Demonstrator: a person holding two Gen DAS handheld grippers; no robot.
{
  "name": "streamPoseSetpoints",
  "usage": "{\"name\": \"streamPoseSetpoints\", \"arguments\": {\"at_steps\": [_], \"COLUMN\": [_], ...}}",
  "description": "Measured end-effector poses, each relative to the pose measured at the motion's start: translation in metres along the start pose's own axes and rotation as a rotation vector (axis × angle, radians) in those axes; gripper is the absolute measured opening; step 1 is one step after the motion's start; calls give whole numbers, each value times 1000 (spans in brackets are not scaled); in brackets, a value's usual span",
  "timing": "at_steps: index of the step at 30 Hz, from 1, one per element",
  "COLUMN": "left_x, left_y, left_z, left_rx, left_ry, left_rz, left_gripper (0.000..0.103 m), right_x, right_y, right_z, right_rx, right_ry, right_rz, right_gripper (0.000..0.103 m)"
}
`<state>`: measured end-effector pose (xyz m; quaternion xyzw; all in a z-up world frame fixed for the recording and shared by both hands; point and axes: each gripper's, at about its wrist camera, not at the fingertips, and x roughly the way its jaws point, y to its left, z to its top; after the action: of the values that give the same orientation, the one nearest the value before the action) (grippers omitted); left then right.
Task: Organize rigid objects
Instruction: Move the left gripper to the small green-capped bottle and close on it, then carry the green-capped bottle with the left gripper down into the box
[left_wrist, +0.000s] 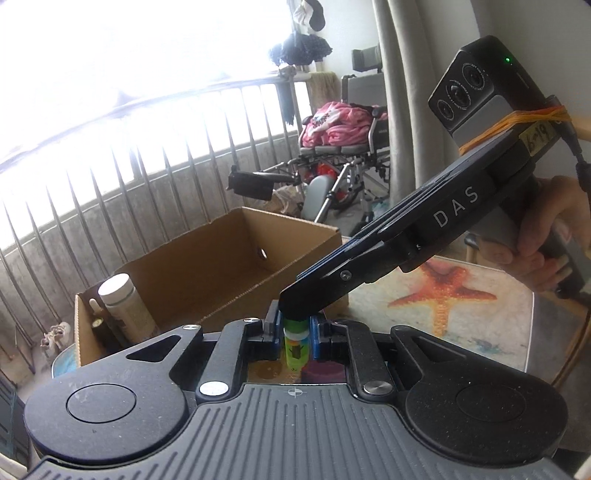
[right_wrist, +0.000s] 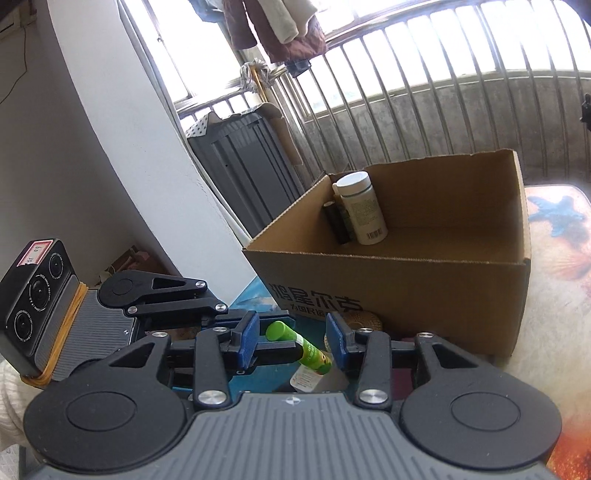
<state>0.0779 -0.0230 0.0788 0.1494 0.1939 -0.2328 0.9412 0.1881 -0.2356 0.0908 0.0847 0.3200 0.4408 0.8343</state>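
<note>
My left gripper (left_wrist: 294, 332) fingers clamped on green tube (left_wrist: 295, 345), cap hidden under right gripper (right_wrist: 291, 341), its fingers apart; cardboard box (right_wrist: 388, 280) just behind.

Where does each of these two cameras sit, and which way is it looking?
Left wrist: on the left gripper, facing the box and railing; the right gripper and hand show.
Right wrist: on the right gripper, facing the box; the left gripper and a white sleeve show.
Shared: green tube, box, white bottle.
</note>
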Motion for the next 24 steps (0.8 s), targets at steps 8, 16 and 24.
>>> {"name": "streamPoseSetpoints", "arguments": {"at_steps": [8,16,24], "left_x": [27,110,146], "left_y": [74,150,174], "left_z": [36,27,7], "left_rx": [-3,-65,-2], "left_ry": [36,210,325], "left_rz": [91,117,109], "left_gripper": [14,14,14], "right_x": [37,136,192], "right_y": [10,-23,-48], "right_z": [75,126,131], "right_rx": [-1,73,54], "right_ry": [-105,-22,56], "right_rz": [19,-60,-149], "right_gripper": [43,43,43]}}
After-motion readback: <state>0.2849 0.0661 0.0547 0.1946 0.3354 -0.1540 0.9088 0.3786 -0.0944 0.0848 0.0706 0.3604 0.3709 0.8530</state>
